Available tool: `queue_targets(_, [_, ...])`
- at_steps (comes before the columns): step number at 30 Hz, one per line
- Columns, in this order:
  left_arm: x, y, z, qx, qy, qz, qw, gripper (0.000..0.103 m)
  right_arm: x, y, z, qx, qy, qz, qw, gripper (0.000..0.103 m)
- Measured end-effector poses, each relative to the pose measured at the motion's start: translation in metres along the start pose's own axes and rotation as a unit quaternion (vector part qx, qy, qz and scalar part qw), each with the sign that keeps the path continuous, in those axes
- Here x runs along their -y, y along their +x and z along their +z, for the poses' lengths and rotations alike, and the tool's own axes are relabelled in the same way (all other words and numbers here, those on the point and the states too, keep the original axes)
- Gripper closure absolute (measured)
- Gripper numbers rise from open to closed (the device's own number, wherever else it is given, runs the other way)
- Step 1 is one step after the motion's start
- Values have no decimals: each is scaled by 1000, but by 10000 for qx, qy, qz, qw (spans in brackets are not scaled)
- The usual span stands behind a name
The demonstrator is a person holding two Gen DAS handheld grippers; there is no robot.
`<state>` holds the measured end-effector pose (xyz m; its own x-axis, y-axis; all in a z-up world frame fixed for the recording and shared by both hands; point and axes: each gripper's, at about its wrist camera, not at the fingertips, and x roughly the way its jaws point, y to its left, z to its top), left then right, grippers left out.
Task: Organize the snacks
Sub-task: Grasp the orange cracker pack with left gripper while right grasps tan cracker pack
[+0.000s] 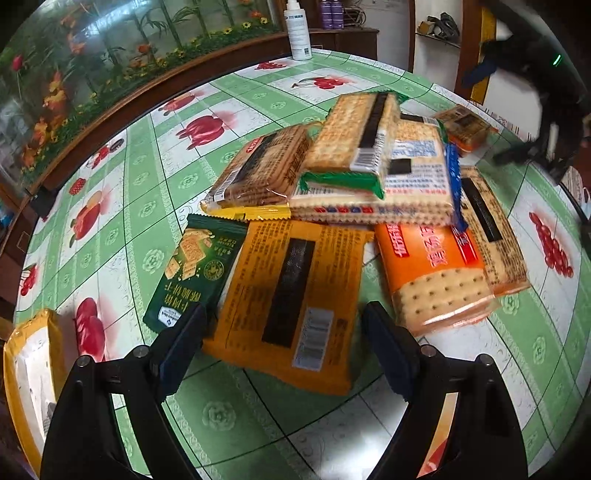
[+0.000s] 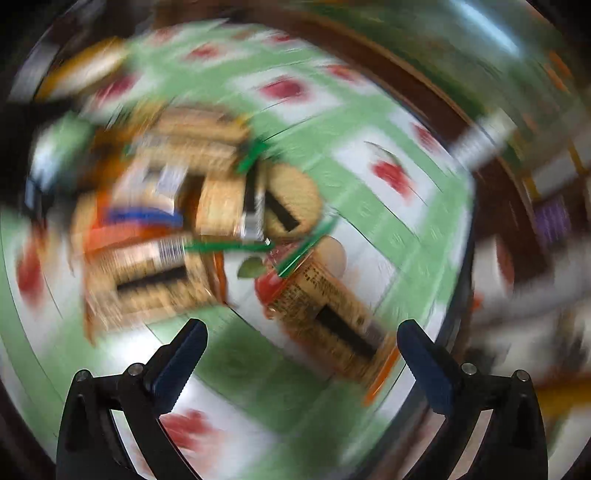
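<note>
Left gripper (image 1: 284,325) spread over yellow packet (image 1: 291,291), right gripper (image 2: 303,338) agape, empty

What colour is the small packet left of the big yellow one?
Dark green packet with gold print, clearest in the left wrist view.

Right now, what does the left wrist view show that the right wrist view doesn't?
Left wrist only: sharp detail, a dark green cracker pack, a white pump bottle, and the open left gripper over a yellow pack. Right wrist only: the open right gripper near a lone cracker pack, heavily blurred. Both: the cracker pile on the fruit-print tablecloth.
</note>
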<state>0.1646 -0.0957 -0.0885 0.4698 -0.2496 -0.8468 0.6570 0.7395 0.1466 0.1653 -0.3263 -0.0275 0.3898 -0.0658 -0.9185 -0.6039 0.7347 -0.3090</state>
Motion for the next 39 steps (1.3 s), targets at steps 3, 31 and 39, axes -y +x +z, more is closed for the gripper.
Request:
queue_targets(3, [-8, 8, 7, -162, -149, -207, 9995, 16, 18, 41, -9, -353, 27, 598, 9976, 0])
queue_targets(31, [-9, 17, 21, -445, -466, -452, 9969, 33, 56, 37, -48, 226, 1599, 1396, 9770, 44])
queue_targets(39, [-6, -12, -13, -152, -846, -195, 9961, 34, 43, 11, -63, 395, 2001, 1379, 9692, 48])
